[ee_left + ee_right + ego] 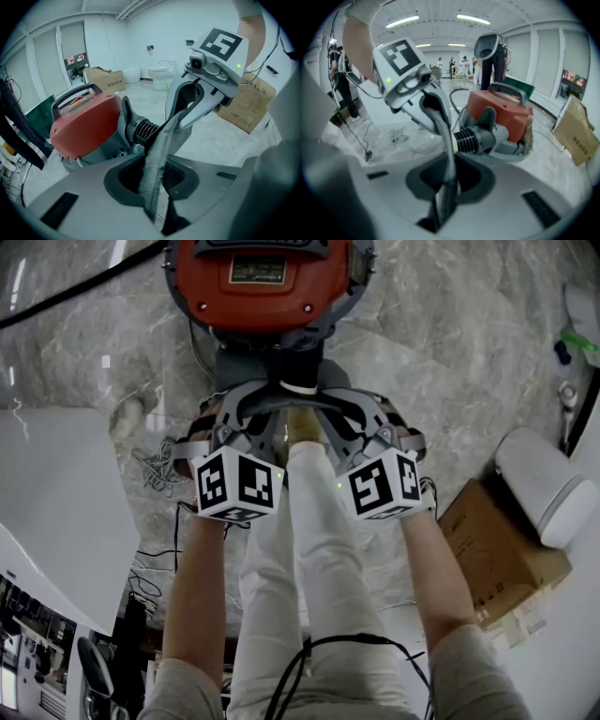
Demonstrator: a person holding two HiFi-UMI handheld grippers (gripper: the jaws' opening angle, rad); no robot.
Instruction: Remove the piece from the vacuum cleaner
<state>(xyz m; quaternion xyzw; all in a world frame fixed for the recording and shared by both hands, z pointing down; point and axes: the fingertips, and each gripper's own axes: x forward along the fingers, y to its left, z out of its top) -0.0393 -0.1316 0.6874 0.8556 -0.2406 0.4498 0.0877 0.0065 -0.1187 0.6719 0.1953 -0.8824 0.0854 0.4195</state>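
The red vacuum cleaner (267,282) stands on the marble floor ahead of me. Its dark ribbed hose connector (298,367) sticks out toward me, with a white ring at its end. My left gripper (284,397) and right gripper (317,397) come in from either side, and their fingertips meet just under that ring. In the left gripper view the connector (142,131) lies right beside my narrow jaws (161,131). In the right gripper view the connector (471,138) sits against my jaws (449,138). Both pairs of jaws stand nearly together. The overlapping fingers hide whether the pads press on the connector.
A person's legs in white trousers (309,549) stand between my arms. Loose cables (155,470) lie on the floor at left, and a white panel (56,493) is beside them. A cardboard box (497,554) and a white toilet (544,484) are at right.
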